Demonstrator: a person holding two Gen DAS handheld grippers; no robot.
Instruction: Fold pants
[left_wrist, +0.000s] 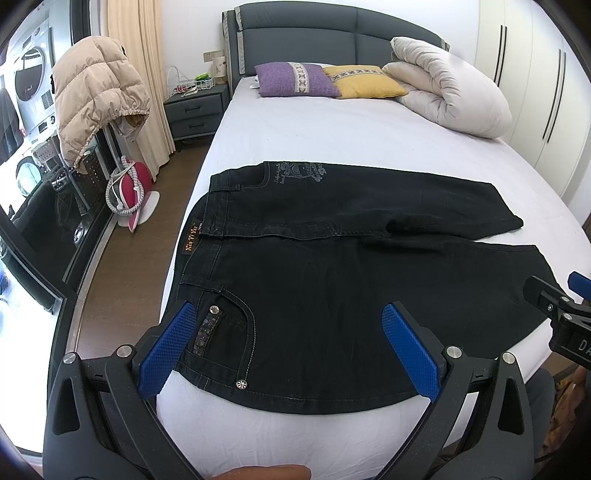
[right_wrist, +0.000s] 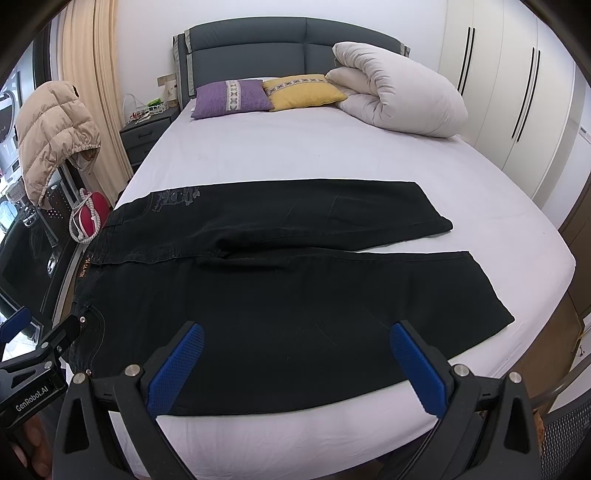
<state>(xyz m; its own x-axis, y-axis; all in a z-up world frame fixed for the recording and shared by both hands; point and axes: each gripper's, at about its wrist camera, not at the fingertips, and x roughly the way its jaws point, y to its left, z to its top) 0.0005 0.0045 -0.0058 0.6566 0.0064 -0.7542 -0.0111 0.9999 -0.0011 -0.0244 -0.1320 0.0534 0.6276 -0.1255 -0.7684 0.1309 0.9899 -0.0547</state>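
Black jeans (left_wrist: 332, 258) lie flat across the foot of the bed, waistband at the left, both legs spread to the right; they also show in the right wrist view (right_wrist: 277, 280). My left gripper (left_wrist: 291, 314) is open and empty, its blue pads (left_wrist: 162, 347) hovering over the near hip pocket. My right gripper (right_wrist: 295, 336) is open and empty above the near leg's thigh. Each gripper shows at the edge of the other's view: the right one (left_wrist: 561, 306), the left one (right_wrist: 40, 354).
The bed (left_wrist: 332, 140) has a white sheet, a purple pillow (left_wrist: 295, 79), a yellow pillow (left_wrist: 364, 81) and a rolled duvet (left_wrist: 450, 92) at the head. A nightstand (left_wrist: 195, 110), a beige jacket (left_wrist: 96, 96) and wooden floor are left; wardrobes (right_wrist: 517, 92) are right.
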